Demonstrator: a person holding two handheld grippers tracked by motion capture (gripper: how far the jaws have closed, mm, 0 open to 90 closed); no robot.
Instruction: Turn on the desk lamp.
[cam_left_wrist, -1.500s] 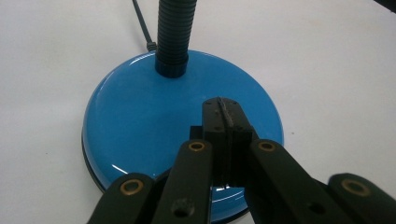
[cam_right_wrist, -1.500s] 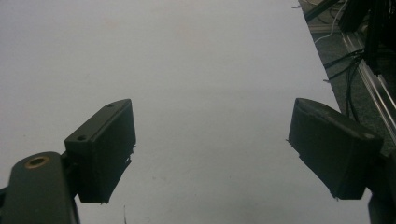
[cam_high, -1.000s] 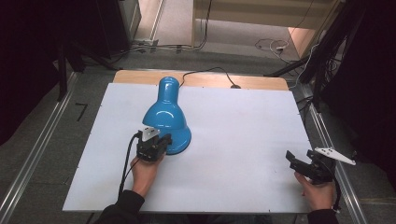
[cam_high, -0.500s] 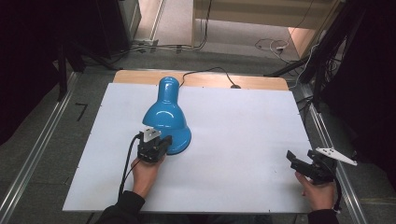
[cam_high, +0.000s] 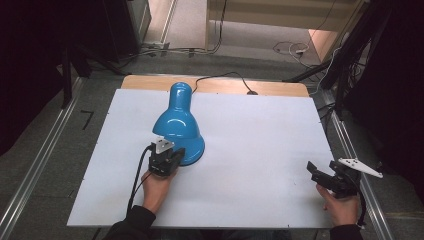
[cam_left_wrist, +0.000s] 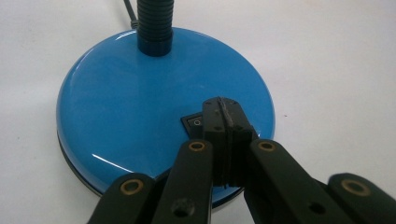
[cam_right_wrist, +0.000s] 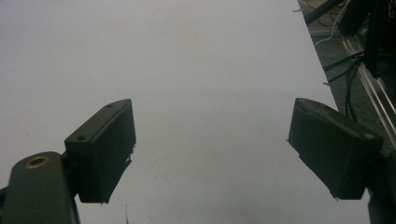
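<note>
The left hand-held gripper (cam_left_wrist: 223, 122), jaws pressed together, is set on the rocker switch (cam_left_wrist: 195, 123) of the blue lamp base (cam_left_wrist: 140, 98), centre frame. A slip off the switch could be caused by glancing pressure. The right hand-held gripper (cam_right_wrist: 210, 154) is held wide over bare worktop (cam_right_wrist: 187, 56).

The lamp (cam_high: 177, 127) is glossy blue, with a black switch (cam_left_wrist: 194, 123) on its base. The desk (cam_high: 260, 150) is white with a wooden far edge; both claws are black.

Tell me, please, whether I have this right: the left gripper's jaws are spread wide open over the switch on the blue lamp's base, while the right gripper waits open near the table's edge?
Not quite. The left gripper has its jaws shut, tips together at the black switch on the blue lamp's base, as the left gripper view shows. The right gripper does wait open near the table's edge.
</note>
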